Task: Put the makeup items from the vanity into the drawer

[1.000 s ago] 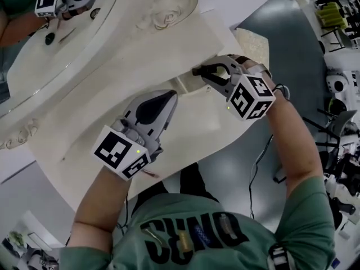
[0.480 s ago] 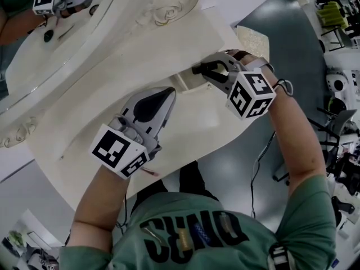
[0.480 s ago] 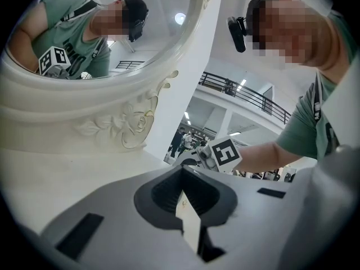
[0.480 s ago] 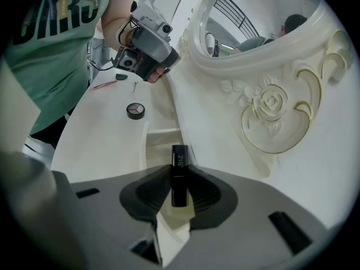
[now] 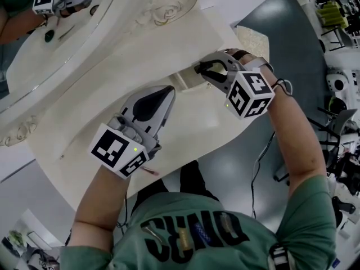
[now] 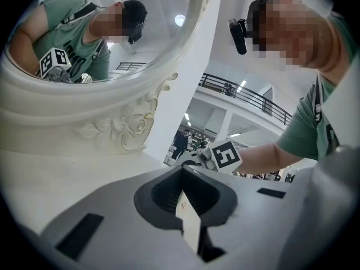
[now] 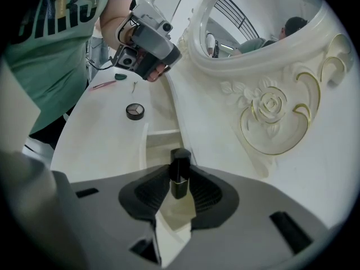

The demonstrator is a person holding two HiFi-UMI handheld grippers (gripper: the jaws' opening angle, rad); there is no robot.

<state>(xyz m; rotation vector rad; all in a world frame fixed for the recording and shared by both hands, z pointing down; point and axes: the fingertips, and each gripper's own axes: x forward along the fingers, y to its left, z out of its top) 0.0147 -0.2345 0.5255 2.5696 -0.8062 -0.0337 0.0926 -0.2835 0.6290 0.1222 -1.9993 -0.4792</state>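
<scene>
My right gripper [image 7: 180,179] hangs over the open drawer [image 7: 160,142] in the cream vanity top [image 5: 112,66]. An upright black lipstick [image 7: 180,167] with a gold band sticks out past its fingertips. The jaws have just been opening with the lipstick between them, and the pads still look to be against its sides. In the head view the right gripper [image 5: 198,69] points down at the drawer [image 5: 185,82]. My left gripper [image 5: 167,91] lies low over the vanity top, shut with nothing in it [image 6: 181,176]. A round eyeshadow compact [image 7: 134,111] lies on the top beyond the drawer.
A pink pencil [image 7: 104,85], a small green item [image 7: 121,76] and a thin pin [image 7: 135,86] lie near the left gripper. The oval mirror [image 7: 253,21] in its carved frame [image 5: 169,10] rises at the vanity's back. The vanity's front edge [image 5: 185,162] is by the person's body.
The right gripper has rolled slightly over the drawer with the lipstick still between its jaws. The left gripper has stayed where it was.
</scene>
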